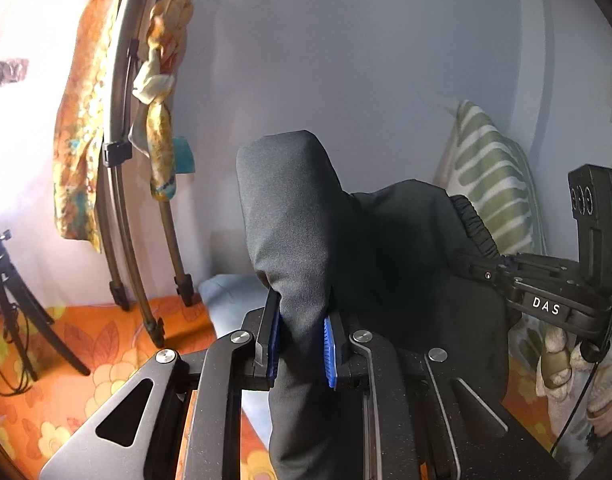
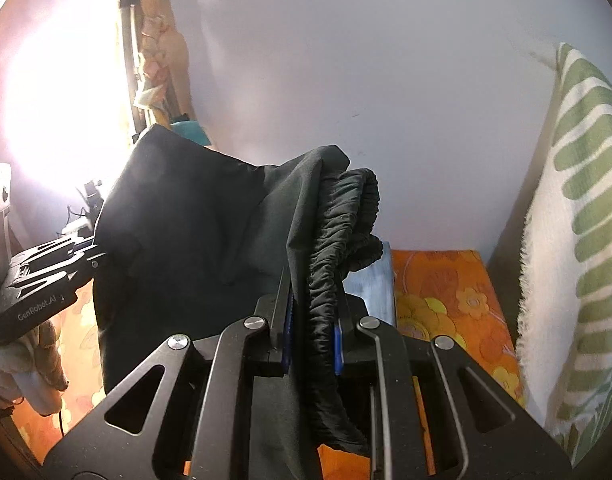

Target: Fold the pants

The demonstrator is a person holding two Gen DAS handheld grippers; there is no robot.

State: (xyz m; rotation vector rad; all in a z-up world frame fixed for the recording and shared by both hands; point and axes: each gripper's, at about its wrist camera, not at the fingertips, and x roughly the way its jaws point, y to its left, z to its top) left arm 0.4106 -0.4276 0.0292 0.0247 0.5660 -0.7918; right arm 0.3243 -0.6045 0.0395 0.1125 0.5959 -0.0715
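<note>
The black pants [image 1: 386, 248] hang in the air between both grippers, above the orange flowered bed. My left gripper [image 1: 301, 332] is shut on a fold of the plain black fabric, which stands up in a hump above the blue pads. My right gripper [image 2: 312, 320] is shut on the gathered elastic waistband [image 2: 346, 216] of the pants [image 2: 193, 224]. The right gripper [image 1: 502, 272] shows at the right of the left wrist view, gripping the waistband edge. The left gripper [image 2: 85, 252] shows at the left of the right wrist view, holding the far side of the cloth.
An orange flowered bedsheet [image 1: 117, 344] [image 2: 446, 292] lies below. A green striped pillow [image 1: 494, 176] [image 2: 578, 208] leans against the pale wall at right. A metal stand with hanging patterned cloths [image 1: 117, 120] and a tripod [image 1: 9, 292] stand at left. A blue-grey cushion [image 2: 370, 280] lies behind the pants.
</note>
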